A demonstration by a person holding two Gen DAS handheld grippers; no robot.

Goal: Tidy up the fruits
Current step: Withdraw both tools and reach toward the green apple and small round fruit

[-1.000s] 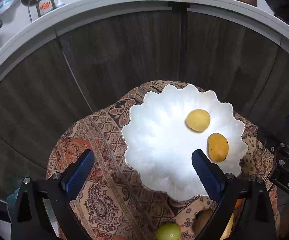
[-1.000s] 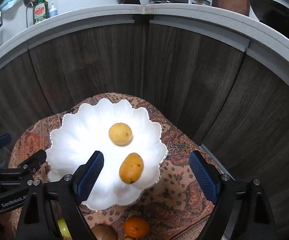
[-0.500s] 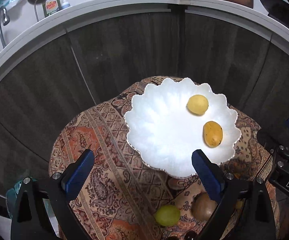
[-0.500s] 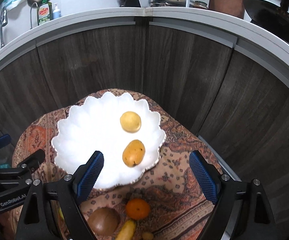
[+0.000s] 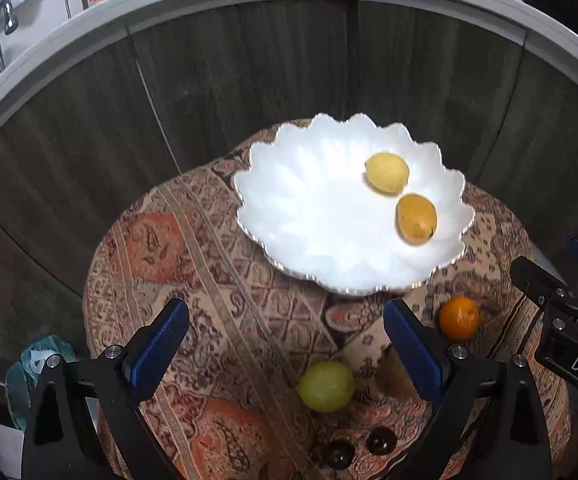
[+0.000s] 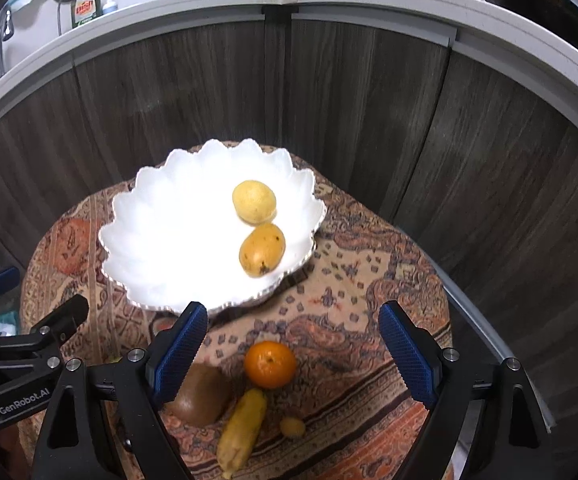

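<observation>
fruit lies loose on the patterned cloth (image 6: pixel 369 280) in front of the white scalloped bowl (image 6: pixel 157 248), which already holds a yellow lemon (image 6: pixel 254 201) and an orange-yellow mango (image 6: pixel 262 249). the right gripper (image 6: pixel 295 354) has its jaws wide apart and empty, and the tangerine (image 6: pixel 269 364) sits almost midway between them, slightly left of centre and just ahead; being round, it needs no wrist turn, so the right hand looks best placed for it. the left gripper (image 5: pixel 285 350) also has its jaws spread with nothing between the pads, and the green lime (image 5: pixel 326 386) lies low between them, towards the right-hand jaw. the right view alone shows the brown kiwi (image 6: pixel 199 398), a small banana (image 6: pixel 241 430) with its long axis running away from the camera, and a tiny yellow fruit (image 6: pixel 292 427); the left view alone shows the lime and two dark berries (image 5: pixel 359 448).
</observation>
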